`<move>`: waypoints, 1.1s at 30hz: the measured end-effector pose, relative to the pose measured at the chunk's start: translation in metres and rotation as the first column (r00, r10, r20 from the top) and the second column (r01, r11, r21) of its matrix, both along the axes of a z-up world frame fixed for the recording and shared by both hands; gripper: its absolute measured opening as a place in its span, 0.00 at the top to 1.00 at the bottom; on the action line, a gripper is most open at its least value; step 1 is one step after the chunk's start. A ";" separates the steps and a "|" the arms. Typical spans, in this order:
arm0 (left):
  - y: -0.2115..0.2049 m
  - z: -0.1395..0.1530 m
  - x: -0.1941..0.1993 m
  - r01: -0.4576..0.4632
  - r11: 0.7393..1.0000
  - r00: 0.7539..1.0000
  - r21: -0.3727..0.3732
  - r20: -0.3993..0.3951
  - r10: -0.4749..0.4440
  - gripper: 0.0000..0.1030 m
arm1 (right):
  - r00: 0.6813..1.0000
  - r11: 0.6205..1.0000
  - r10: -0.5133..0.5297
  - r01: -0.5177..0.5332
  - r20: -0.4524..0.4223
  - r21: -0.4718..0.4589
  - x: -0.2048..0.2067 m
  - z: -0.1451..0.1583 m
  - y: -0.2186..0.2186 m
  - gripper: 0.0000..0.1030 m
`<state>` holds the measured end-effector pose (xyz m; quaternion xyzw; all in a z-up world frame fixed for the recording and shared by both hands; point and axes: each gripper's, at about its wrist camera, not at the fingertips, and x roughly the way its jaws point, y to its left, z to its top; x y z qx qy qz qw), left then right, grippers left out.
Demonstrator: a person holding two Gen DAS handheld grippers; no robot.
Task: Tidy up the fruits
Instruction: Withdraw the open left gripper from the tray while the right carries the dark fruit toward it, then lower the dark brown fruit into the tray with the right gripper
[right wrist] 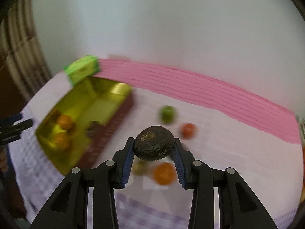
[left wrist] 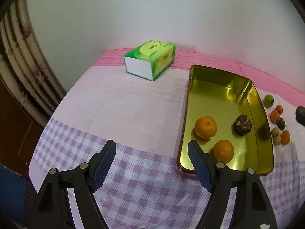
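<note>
Table: pink and purple checked cloth (left wrist: 133,114).
Gold tray (left wrist: 225,76): two oranges (left wrist: 205,127) and one dark fruit inside.
Left gripper (left wrist: 151,164): spread wide, holding nothing.
Right gripper (right wrist: 154,153): pinching a dark brown fruit (right wrist: 154,143) above the cloth.

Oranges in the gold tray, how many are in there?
2: one orange mid-tray, another orange nearer the front, both inside the gold tray. None seem hidden.

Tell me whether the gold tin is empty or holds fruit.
Holds fruit: the gold tin contains two oranges and one dark fruit.
</note>
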<state>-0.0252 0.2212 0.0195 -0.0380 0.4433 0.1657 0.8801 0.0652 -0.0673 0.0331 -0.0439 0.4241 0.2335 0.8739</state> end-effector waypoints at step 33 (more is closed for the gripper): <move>0.017 -0.008 0.002 -0.057 0.997 0.997 -0.051 -0.050 0.055 0.27 | 0.965 0.959 0.250 -0.257 -0.074 -0.120 -0.013 -0.039 0.135 0.60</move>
